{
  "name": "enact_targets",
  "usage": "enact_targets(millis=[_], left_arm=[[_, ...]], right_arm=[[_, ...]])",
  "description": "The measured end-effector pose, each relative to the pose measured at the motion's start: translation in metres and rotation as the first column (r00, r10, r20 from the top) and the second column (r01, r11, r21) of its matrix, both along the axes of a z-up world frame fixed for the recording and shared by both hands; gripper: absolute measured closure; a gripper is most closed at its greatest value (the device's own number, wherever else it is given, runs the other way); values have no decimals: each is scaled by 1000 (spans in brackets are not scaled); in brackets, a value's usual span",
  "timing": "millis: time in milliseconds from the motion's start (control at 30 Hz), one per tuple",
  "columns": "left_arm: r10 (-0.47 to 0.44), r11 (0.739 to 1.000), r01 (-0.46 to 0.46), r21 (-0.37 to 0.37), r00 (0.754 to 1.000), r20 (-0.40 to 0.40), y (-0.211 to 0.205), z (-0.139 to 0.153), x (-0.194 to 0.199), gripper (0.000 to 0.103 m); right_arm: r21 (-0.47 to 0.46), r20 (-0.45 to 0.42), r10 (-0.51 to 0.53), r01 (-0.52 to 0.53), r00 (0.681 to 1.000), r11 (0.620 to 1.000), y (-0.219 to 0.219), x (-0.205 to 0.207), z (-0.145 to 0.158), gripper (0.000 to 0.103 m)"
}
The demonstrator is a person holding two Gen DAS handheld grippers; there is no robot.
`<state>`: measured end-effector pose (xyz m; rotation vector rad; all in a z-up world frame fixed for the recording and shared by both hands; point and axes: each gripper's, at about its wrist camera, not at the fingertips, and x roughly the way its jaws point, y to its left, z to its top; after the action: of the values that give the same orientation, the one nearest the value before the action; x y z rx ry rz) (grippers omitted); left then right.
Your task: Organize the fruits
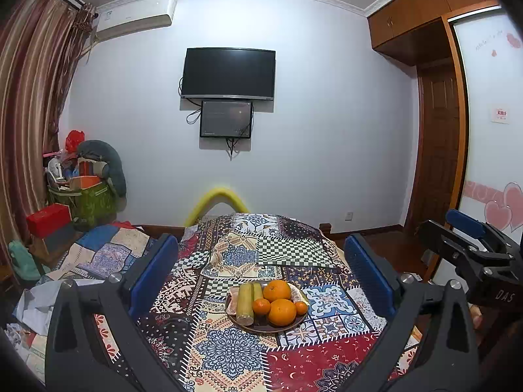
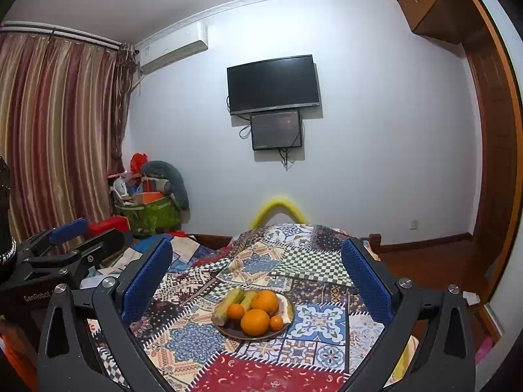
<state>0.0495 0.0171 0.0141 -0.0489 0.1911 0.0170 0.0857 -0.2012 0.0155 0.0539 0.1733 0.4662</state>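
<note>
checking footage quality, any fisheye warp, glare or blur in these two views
Left wrist view: strong barrel warp bows the black wall television; dark corner vignette; the dark round fruit plate stays sharp. Right wrist view: same warp bends the striped curtain; dim flat light, no glare, oranges slightly soft.

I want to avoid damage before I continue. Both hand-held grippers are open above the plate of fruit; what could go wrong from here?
1. The oranges lie heaped against each other on the plate; lifting one may let the small ones roll off.
2. The plate rests on a wrinkled patchwork cloth, so a push could probably tip or slide it.
3. The left hand-held gripper and right hand-held gripper both face the same plate and might collide.
</note>
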Motion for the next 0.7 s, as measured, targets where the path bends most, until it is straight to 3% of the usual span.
enact_targets(millis=[700], left_arm=[[-21, 1000, 21, -21, 1000, -5, -1, 2, -1, 0]], right_arm=[[0, 7, -7, 7, 1000, 1000, 0, -1, 1, 0]])
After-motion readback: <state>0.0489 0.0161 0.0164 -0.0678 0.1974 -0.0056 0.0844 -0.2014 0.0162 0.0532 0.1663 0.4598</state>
